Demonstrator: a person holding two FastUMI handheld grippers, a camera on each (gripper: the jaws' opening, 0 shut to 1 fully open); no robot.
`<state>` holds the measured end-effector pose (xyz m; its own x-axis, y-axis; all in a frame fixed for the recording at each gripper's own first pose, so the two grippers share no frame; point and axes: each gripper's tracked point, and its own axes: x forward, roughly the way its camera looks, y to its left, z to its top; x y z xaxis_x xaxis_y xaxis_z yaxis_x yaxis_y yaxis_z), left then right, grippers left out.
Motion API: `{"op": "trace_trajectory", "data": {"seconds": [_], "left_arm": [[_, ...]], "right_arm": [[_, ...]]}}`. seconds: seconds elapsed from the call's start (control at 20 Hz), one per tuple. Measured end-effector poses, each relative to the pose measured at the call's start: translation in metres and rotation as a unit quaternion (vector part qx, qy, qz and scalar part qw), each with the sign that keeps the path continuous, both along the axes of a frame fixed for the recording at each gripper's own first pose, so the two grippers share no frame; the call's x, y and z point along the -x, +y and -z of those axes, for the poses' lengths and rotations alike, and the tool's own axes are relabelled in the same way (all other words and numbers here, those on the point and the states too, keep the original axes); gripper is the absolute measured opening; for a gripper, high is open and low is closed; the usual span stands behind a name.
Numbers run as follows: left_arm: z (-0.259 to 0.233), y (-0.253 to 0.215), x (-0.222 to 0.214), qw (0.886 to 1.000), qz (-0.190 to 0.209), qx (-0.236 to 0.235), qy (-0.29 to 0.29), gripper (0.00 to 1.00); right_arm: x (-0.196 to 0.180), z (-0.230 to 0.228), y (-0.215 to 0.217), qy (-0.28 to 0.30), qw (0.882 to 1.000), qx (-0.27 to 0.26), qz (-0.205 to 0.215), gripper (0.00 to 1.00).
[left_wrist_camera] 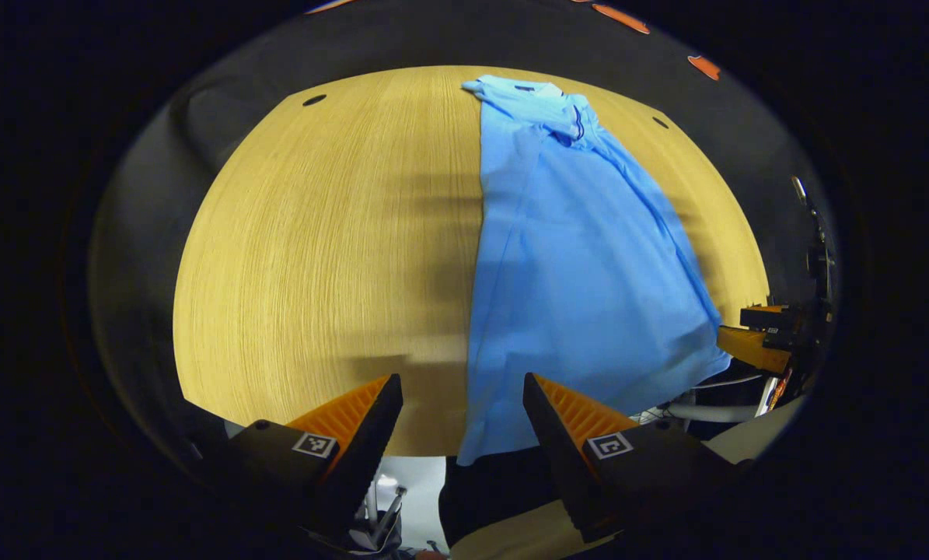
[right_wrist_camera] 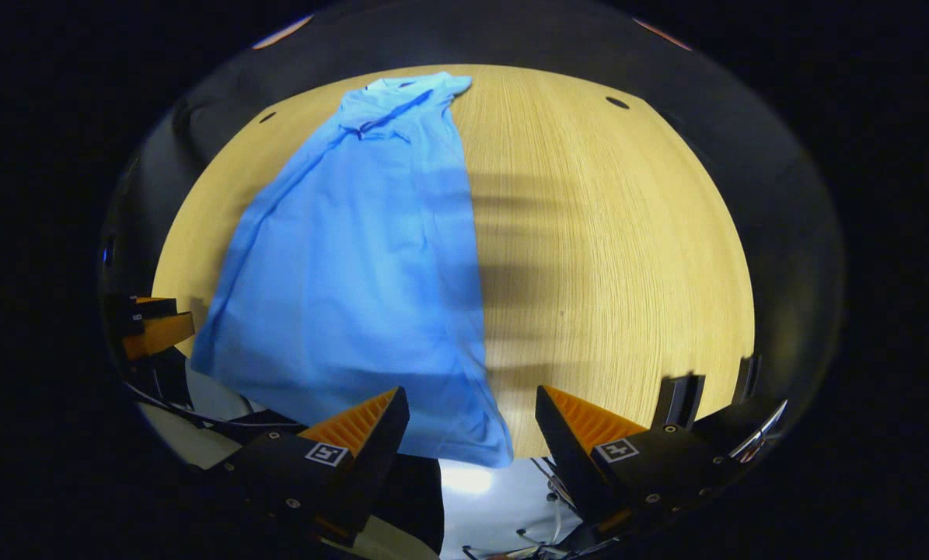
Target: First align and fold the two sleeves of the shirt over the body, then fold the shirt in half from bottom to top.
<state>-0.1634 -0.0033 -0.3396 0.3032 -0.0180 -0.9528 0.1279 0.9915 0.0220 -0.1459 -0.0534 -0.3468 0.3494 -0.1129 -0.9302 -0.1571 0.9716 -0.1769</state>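
The blue shirt [left_wrist_camera: 581, 257] lay lengthwise on the wooden table [left_wrist_camera: 316, 257], collar far, hem overhanging the near edge. Both the left gripper [left_wrist_camera: 462, 404] and right gripper [right_wrist_camera: 472, 416] hovered open (holding nothing) by the hem.

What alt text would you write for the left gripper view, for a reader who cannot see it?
A blue shirt lies lengthwise on a round wooden table, collar at the far end, its hem hanging over the near edge. The left hand-held gripper is open just before that hem, holding nothing.
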Motion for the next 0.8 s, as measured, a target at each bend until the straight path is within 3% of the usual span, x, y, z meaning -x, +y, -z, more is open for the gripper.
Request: {"op": "trace_trajectory", "data": {"seconds": [0.3, 0.65, 0.8], "left_arm": [[0.021, 0.006, 0.02, 0.999, -0.007, -0.012, 0.033, 1.0], [0.036, 0.004, 0.033, 0.998, -0.019, -0.017, 0.064, 1.0], [0.04, 0.007, 0.034, 0.997, -0.015, -0.032, 0.064, 1.0]], "right_arm": [[0.005, 0.016, -0.014, 0.018, 1.0, 0.024, 0.004, 0.99], [0.015, 0.03, -0.01, 0.04, 0.999, 0.018, 0.009, 0.99], [0.018, 0.035, -0.006, 0.047, 0.999, 0.013, 0.01, 0.9]]}}
